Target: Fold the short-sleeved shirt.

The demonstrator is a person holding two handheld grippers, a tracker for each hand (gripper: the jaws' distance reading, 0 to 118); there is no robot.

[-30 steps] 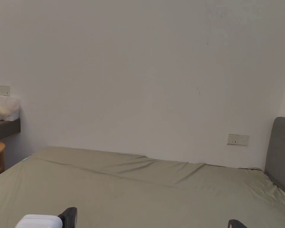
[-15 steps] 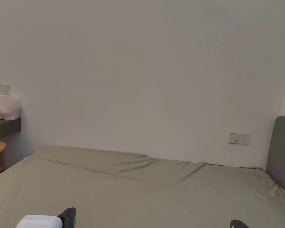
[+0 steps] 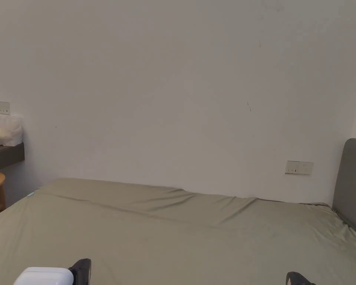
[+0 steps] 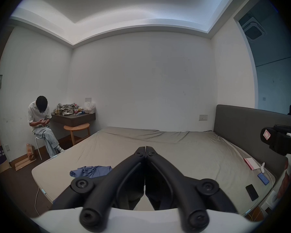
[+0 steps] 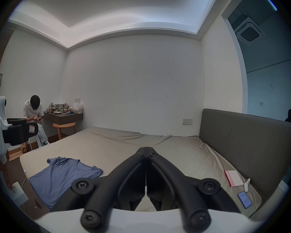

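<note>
Right gripper view: blue shirt (image 5: pixel 64 174) lies unfolded on bed (image 5: pixel 183 156) at 8 o'clock; left gripper (image 4: pixel 145 147) and right gripper (image 5: pixel 146 148) closed, empty, folding not started

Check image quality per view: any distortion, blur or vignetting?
Head view: undistorted, soft even light, wall plain. Left gripper view: strong fisheye, dark corners, shut left gripper sharp. Right gripper view: same fisheye; blue shirt clear.
</note>
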